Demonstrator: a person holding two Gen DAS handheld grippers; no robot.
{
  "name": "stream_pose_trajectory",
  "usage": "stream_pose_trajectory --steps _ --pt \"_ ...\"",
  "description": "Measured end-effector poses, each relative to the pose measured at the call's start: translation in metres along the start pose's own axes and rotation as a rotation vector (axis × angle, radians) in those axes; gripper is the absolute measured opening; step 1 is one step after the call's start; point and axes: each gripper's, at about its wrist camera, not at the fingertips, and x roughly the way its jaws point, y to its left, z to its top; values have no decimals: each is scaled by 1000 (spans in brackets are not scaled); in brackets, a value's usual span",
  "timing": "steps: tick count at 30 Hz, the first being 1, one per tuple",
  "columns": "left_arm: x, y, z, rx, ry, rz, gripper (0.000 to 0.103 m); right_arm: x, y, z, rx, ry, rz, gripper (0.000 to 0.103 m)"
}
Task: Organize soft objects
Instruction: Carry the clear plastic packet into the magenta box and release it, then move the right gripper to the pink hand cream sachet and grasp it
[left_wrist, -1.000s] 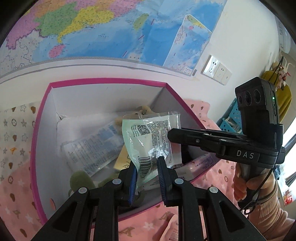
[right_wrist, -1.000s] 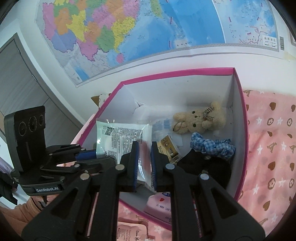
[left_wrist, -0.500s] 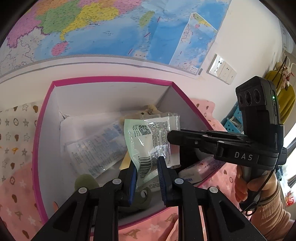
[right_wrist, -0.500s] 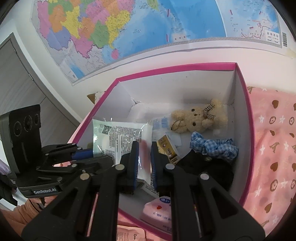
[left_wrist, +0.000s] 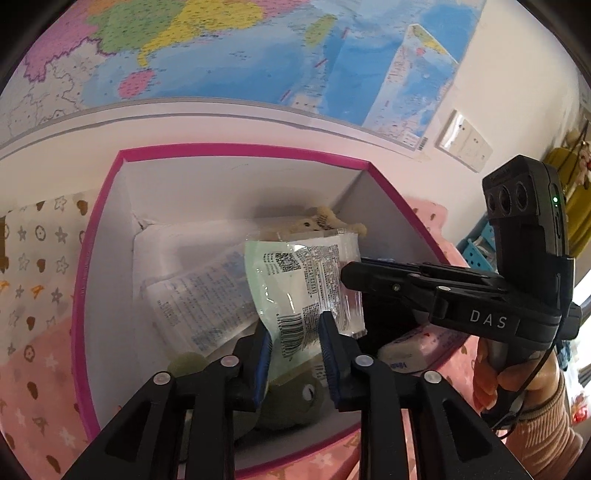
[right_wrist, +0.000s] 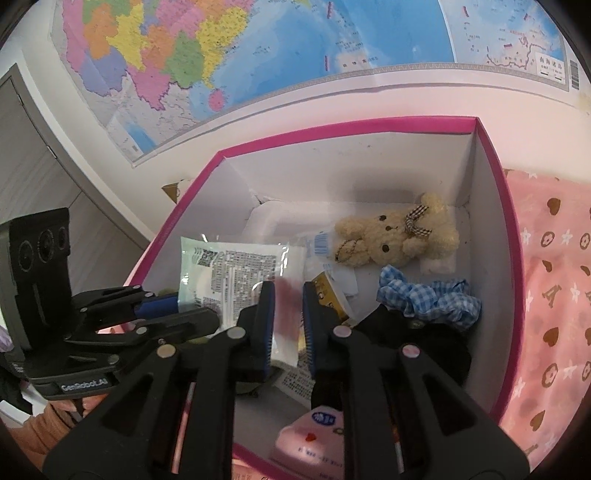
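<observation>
A: Where is the plastic packet (left_wrist: 301, 284) found?

B: It is held over the open pink-rimmed box (left_wrist: 236, 153), above a larger printed packet (left_wrist: 201, 295) and a green plush toy (left_wrist: 291, 398) on the box floor. Its long axis is kept roughly upright, the barcode end lowest.

A: How is it met from the left?

B: Its lower end is straddled by the left gripper (left_wrist: 295, 343). The jaws are being opened; the packet is seen between them, the pads apparently no longer pressed on it.

A: And from the right?

B: Its side edge is flanked by the right gripper (right_wrist: 288, 314), whose jaws are likewise being opened to a narrow gap.

A: What is the coming move judged to turn on?

B: The packet is directly above the box floor, so a straight drop is probably all that is needed. The cream teddy bear (right_wrist: 395, 236) and blue gingham scrunchie (right_wrist: 428, 295) are left well clear at the right.
</observation>
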Motion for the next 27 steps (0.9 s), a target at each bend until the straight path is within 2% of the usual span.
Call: stream_pose_trajectory --steps 2,4,5,15,27 --pt "-1 2 0 -14 -11 6 34 1 -1 0 8 -7 -7 35" --pt "-3 4 0 -24 -25 27 42 0 -2 -1 6 -18 -19 38" --pt "-4 5 0 -29 -36 35 45 -1 -1 -2 3 -22 -19 38" --pt "-26 -3 -8 -11 -96 38 50 -32 0 -15 -20 -70 -13 38" --pt "-61 -26 -41 35 -153 34 57 -87 8 -49 -59 -123 11 40"
